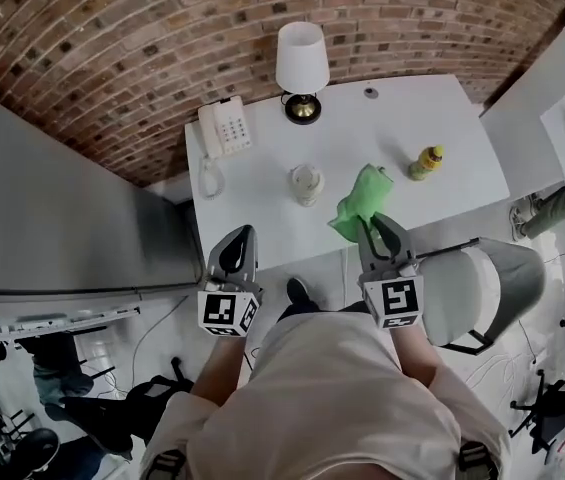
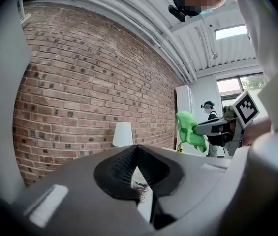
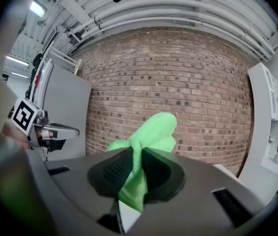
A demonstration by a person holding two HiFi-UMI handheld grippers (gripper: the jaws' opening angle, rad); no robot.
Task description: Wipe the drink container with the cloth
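- My right tongs (image 1: 376, 226) are clamped shut on the green cloth (image 1: 360, 203), which bunches out past the tips; only a narrow fold sits between the pads (image 3: 120, 168)
- My left tongs (image 1: 241, 238) are closed with nothing in them, and they hang short of the front edge of the bench (image 1: 432, 108)
- The pale cup (image 1: 306, 183) stands upright near the middle of the bench, just left of and beyond the cloth, and neither tongs touch it
- A small yellow bottle (image 1: 425, 161) stands well off to the right, and I judge the cup to be the one to wipe, though the bottle could be meant instead
- Wiping has not begun: the cloth is in the air and nothing steadies the cup
- Main risk: the cup looks light, so a one-sided push with the cloth would likely slide or tip it, because my left tongs are shut and not bracing it
- To hold it I must first open the left tongs, and coming in closed would knock it over
- The thin pinch on the cloth may slip out under rubbing drag
- The loose cloth hides the cup's near side from me, so I could misjudge contact
- A wide sweep might carry the cup toward the phone (image 1: 225, 126) or the lamp (image 1: 301, 68) behind
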